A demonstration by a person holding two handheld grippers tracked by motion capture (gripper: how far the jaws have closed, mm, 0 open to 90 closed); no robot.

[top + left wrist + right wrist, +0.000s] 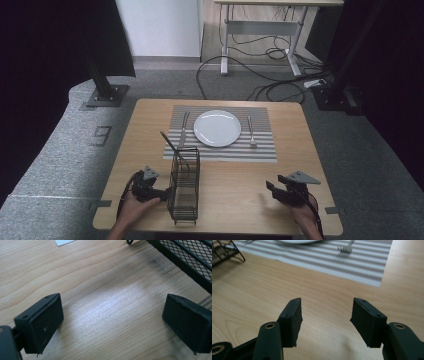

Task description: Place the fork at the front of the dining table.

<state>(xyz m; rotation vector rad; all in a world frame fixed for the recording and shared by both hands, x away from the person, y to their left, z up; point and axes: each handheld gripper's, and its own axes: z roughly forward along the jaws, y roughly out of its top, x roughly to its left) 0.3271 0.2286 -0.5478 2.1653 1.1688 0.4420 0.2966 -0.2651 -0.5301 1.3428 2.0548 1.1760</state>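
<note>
At the near edge of the wooden worktop (220,200), the person's two hands are coming in from below, each holding a hand-held gripper low over the wood. The left hand (131,207) is wrapping around the left hand-held gripper (159,194), which is pointing toward the right and sitting just beside the lower part of a black wire-mesh caddy (184,186). In the left gripper view its jaws are standing wide apart with bare wood between them, gripping nothing, and the mesh wall of the caddy (190,260) is running past just beyond the right jaw.

The right hand (305,215) is holding the right hand-held gripper (270,189) well apart from the caddy, angled toward the left and slightly away from the person. In the right gripper view its jaws are also spread open and empty, hovering over bare wood.

The caddy is standing upright between the two hand-held grippers, closer to the left one. A dark-handled utensil (169,141) is leaning out of its far top corner, tilting up and to the left; what kind of utensil it is cannot be told.

Farther out, beyond both hand-held grippers, a grey-and-white striped placemat (260,150) is lying flat. A white plate (217,128) is sitting at its middle, empty. A knife (183,129) is lying on the mat left of the plate, and a fork (251,132) is lying to its right, its tines showing ahead of the right hand-held gripper in the right gripper view (345,249).
</note>
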